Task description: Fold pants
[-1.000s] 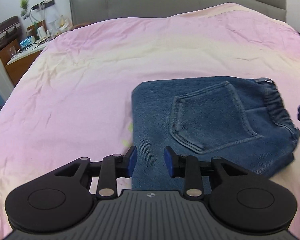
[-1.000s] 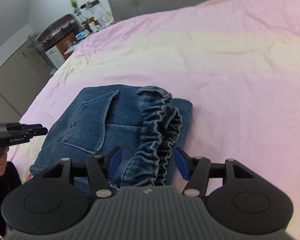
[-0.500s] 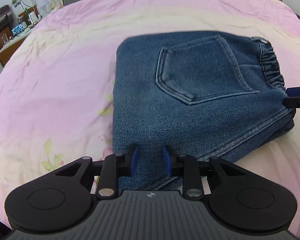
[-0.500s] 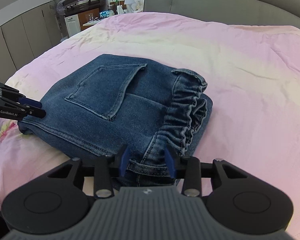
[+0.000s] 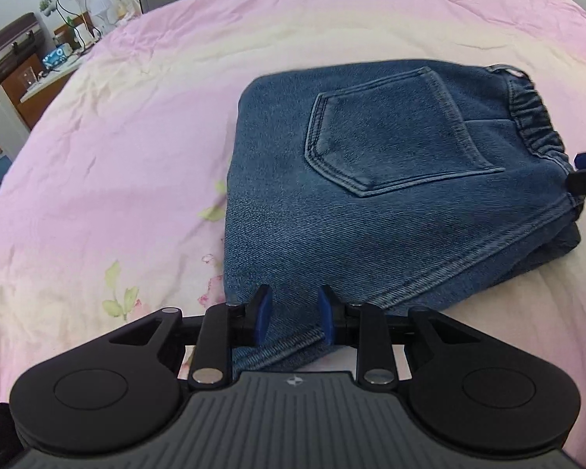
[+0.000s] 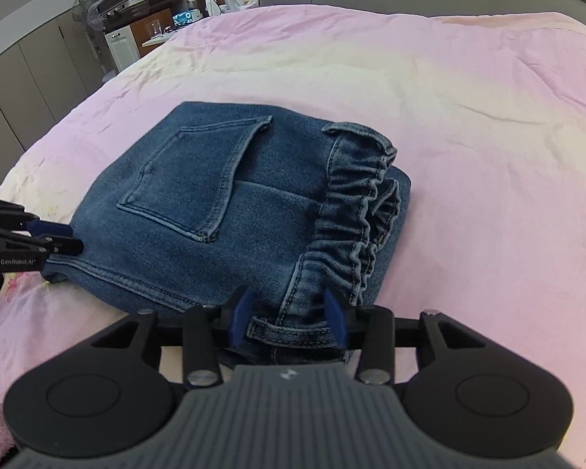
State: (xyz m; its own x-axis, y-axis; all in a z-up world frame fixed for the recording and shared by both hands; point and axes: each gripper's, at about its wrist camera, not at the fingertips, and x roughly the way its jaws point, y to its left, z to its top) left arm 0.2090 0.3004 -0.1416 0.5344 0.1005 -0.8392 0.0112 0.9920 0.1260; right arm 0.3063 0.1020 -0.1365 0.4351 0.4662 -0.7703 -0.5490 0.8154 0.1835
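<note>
Now, in your left wrist view, the pants (image 5: pixel 390 195) lie as a folded denim bundle on the bed (image 5: pixel 117 136), back pocket up. Half a second ago your left hand-held gripper (image 5: pixel 293 318) sat the same way at the bundle's near edge; its opening has hardly changed. The near hem runs between the two blue pads, which stand apart with a gap on each side, so I judge them loose around the cloth rather than pinching it. At the pants' right edge, by the elastic waistband, the tip of your other gripper shows.

In your right wrist view, the change is plain: your right hand-held gripper (image 6: pixel 289 318) was narrowed on the waistband corner half a second ago, and its jaws have just been opening. The belt loop and the gathered waistband (image 6: pixel 355 215) lie between the pads, but the pads stand clear of the denim. Your left gripper appears at the pants' left edge, low on the hem.

To my eye, that release means the last fold has been laid down and the bundle now rests on the bed under its own weight. The task looks close to finished; only a check that the ruffled waistband layers sit flat seems left.
</note>
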